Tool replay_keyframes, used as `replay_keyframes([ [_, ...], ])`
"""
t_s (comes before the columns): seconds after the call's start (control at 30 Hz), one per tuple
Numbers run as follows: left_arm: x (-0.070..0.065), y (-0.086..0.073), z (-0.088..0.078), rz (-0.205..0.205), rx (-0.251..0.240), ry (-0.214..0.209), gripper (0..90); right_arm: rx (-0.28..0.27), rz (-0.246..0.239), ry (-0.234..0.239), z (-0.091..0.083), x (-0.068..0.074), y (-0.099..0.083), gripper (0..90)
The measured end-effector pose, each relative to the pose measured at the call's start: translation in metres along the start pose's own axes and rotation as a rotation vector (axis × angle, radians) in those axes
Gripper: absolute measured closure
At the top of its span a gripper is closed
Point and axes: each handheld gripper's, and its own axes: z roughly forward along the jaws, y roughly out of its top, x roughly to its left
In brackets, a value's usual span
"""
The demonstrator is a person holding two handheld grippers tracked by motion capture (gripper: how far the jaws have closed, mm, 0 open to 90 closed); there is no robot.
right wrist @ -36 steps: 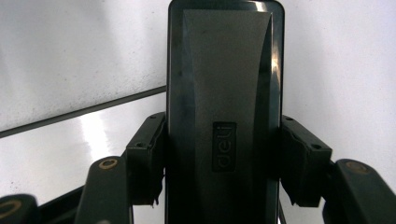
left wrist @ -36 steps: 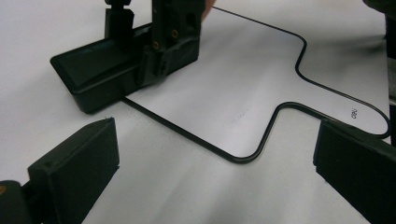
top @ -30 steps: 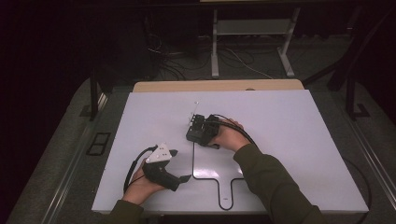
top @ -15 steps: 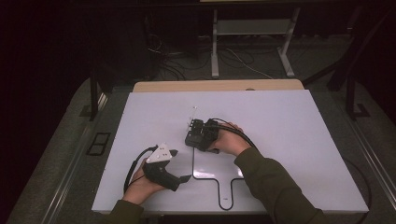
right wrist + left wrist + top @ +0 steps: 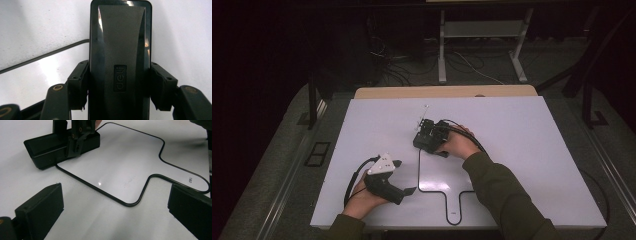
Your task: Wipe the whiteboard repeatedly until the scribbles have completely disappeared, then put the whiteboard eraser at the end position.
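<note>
right gripper point(image 5: 428, 131) clamped on a black deli box point(image 5: 120, 50), maybe a stapler, mid table point(image 5: 532, 150), left gripper point(image 5: 404, 176) jaws wide apart, empty, near the front edge

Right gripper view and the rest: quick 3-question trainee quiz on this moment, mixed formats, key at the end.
1. True or false: the right gripper has its jaws closed on the long glossy black plastic box with an embossed logo.
2. Multiple choice: the left gripper is A) clamped on the box, B) open with nothing between its jaws, C) gripping the cable.
3. Fill in: the thin black outline with a rounded tab is drawn on the ____ table top.

Key: 1 true; 2 B; 3 white.
</note>
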Motion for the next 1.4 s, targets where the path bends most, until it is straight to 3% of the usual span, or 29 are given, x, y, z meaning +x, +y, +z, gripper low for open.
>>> replay_keyframes([
  [0.13,0.0,0.0,0.0,-0.001,-0.001,0.0,0.0,-0.012,0.015,-0.003,-0.001,-0.003,-0.004,38.7],
  [0.23,0.001,-0.001,-0.001,-0.003,0.0,0.002,0.0,-0.059,0.063,0.061,-0.005,-0.007,-0.01,38.7],
  [0.53,0.002,-0.001,-0.001,-0.005,0.001,0.004,0.0,-0.129,0.108,0.104,-0.02,-0.016,-0.028,38.8],
  [0.73,0.002,-0.002,-0.002,-0.009,0.001,0.009,0.0,-0.147,0.124,0.099,-0.03,-0.022,-0.032,38.7],
  [0.9,0.002,-0.002,-0.002,-0.006,0.0,0.009,0.0,-0.162,0.162,0.093,-0.036,-0.033,-0.037,38.7],
  [1.17,0.002,-0.002,-0.003,-0.01,-0.002,0.009,0.0,-0.176,0.201,0.047,-0.049,-0.055,-0.041,38.7],
  [1.4,0.002,-0.004,-0.005,-0.018,-0.007,0.014,0.0,-0.17,0.235,0.022,-0.048,-0.074,-0.037,38.6],
])
